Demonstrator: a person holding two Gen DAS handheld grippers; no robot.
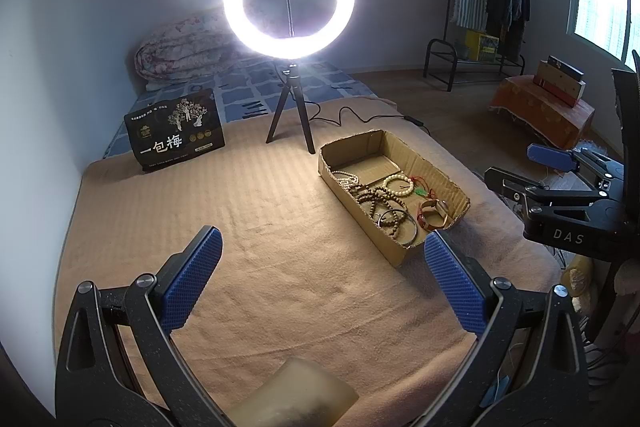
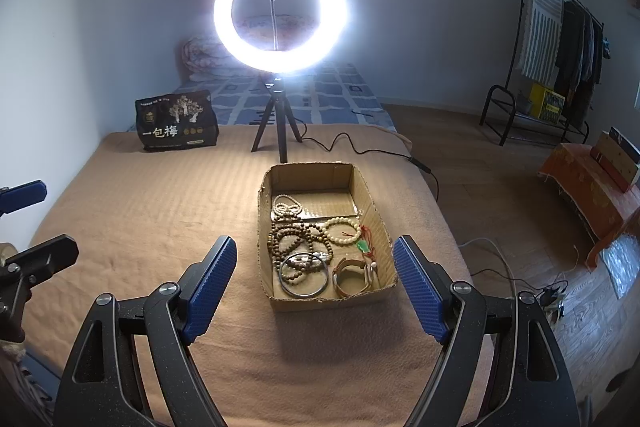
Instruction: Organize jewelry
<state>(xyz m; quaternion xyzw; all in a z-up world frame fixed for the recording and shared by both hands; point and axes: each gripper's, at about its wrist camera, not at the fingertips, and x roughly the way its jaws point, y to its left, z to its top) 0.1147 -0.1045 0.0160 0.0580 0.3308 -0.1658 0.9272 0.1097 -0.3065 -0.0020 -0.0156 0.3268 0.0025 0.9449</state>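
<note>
Bedroom with pale walls and wood-look flooring; tan ribbed blanket [image 2: 168, 211] covering the bed as the working surface. Standing at the far edge: one lit ring light [image 2: 280, 11] on a three-legged black tripod [image 2: 275, 125], with one black printed pouch [image 2: 177, 121] sitting to its left. Lying on the blanket: one shallow open cardboard box [image 2: 374, 205], rectangular, rough-cut rims, long axis running away from the right wrist camera toward the tripod. Gathering in its near half: one long string of pale beads [image 2: 285, 207], one cream bead bracelet [image 2: 342, 230], a tangle of dark wooden prayer beads [image 2: 298, 241], one thin metal bangle [image 2: 304, 274], one brown strap watch [image 2: 353, 275], one small green pendant [image 2: 363, 247] on red cord. Far half of the box lying bare. Hovering above the blanket, spread wide and gripping nothing: left gripper [image 1: 322, 285] just left of the box, right gripper [image 2: 314, 289] straddling the box's near end, each showing two blue textured pads on black arms.
</note>
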